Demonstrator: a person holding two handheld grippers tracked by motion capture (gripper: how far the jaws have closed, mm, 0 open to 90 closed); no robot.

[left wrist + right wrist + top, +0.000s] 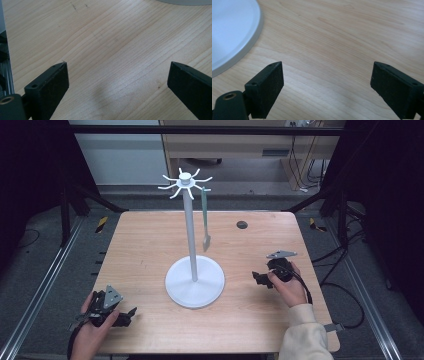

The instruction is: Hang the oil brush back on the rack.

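A white stand [194,265] rises from the middle of the wooden worktop [150,245] — a broad round base, a slim upright pole, and a crown of curved hooks at the top. From one hook on the right of that crown hangs a pale green utensil [205,215], handle up and working end down, dangling free beside the pole and well above the wood. None of the other hooks carries anything.

The left hand-held gripper [131,312] sits low at the near left corner of the worktop, held in a hand [92,330], its jaws pointing toward the stand's base. In the left gripper view its two black jaws stand wide apart with bare wood grain between them [117,75], and a sliver of the white base shows at the top edge.

The right hand-held gripper [256,278] rests to the right of the base, gripped by a hand [287,287] in a cream sleeve, jaws facing the stand. In the right gripper view its jaws are likewise spread wide over bare wood [327,75] — nothing held — with the rim of the base [234,35] near the left jaw but apart from it.

A small dark round hole [242,224] sits in the far part of the worktop.
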